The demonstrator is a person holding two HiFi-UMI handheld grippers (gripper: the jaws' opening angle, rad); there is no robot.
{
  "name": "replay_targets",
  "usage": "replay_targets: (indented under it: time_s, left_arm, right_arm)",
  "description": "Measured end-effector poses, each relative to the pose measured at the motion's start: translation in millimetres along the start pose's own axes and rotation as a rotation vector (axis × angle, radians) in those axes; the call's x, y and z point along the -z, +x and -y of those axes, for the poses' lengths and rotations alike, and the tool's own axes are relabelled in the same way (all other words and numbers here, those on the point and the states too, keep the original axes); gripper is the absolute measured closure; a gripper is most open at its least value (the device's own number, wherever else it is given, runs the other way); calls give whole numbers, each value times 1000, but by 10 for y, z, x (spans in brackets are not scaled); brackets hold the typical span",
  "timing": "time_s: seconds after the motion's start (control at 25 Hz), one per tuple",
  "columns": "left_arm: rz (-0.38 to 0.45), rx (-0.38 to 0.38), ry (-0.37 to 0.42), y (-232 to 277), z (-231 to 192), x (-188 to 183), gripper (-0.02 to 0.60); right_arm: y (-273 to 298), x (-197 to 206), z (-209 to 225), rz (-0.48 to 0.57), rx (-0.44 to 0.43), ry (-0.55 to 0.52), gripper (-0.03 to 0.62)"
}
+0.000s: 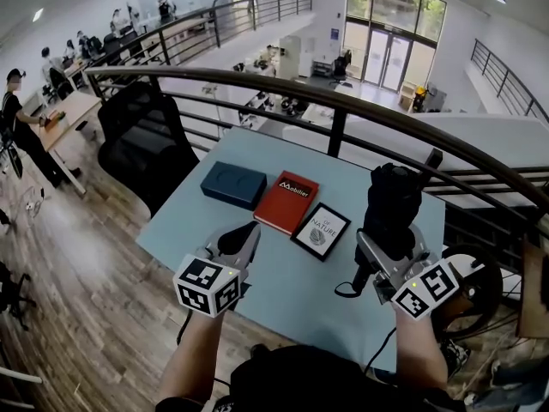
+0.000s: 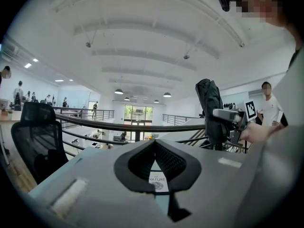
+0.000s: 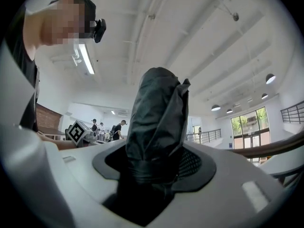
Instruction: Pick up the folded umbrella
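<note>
While you hold both tools over the light blue table [image 1: 292, 312], your right gripper [image 1: 395, 245] has its jaws closed on the folded umbrella [image 1: 390, 200], about half open because the black bundle fills the gap between them. The umbrella stands almost upright, with its long part pointing toward 12 o'clock above the jaws. Its lower end, with a thin strap, hangs below them toward 7 o'clock, over the table. In the right gripper view the dark fabric [image 3: 159, 122] rises straight out from between the pads of this gripper [image 3: 156, 175], and both sides press on it.

Your left gripper [image 1: 243, 237] is at 9 o'clock from the right one, well apart from it, and it holds nothing. In the left gripper view the tips of its jaws [image 2: 155, 144] meet, and only a small window stays between the curved pads. Through this window you see the framed picture [image 2: 156, 180].

On the table the framed picture [image 1: 320, 231] lies at 9 o'clock from the umbrella. The red book [image 1: 286, 202] lies just beside it at 10 o'clock, and the dark blue box [image 1: 233, 184] at 10 o'clock from the book. From the left gripper view the umbrella [image 2: 209, 108] is at 2 o'clock.
</note>
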State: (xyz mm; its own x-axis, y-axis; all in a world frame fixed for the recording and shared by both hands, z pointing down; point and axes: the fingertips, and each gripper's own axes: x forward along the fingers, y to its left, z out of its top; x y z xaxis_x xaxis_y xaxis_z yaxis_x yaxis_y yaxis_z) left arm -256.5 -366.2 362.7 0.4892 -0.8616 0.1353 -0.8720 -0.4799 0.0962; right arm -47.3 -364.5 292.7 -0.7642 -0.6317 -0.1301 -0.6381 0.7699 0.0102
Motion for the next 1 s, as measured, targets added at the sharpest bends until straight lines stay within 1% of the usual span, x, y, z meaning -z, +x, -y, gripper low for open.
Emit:
replay_targets:
  time_s: [0.16,0.28,0.44,0.6,0.76,1.0]
  left_arm:
    - [-3,-7,-8,-34,-1,12,574]
    - [-8,-12,-28,-54,-20,61,574]
    - [-13,-19,-52,-66,-38,135,574]
    - [-23,-23,-67,-78,-37,226,574]
    - [-33,-23,-75,-71,-12,267,574]
    - [-43,-12,-81,-35,20,314,574]
  right_arm:
    - [-91,-290,4,111,12,-39,333]
    - [-146,-368,17,149,38,-80,333]
    - [-168,-196,0,114,61,-114,333]
    - [-217,60,-21,73,82,-89,333]
    - [-228,263,13,9,100,-68,333]
    - [-206,335,15,-18,95,-57,333]
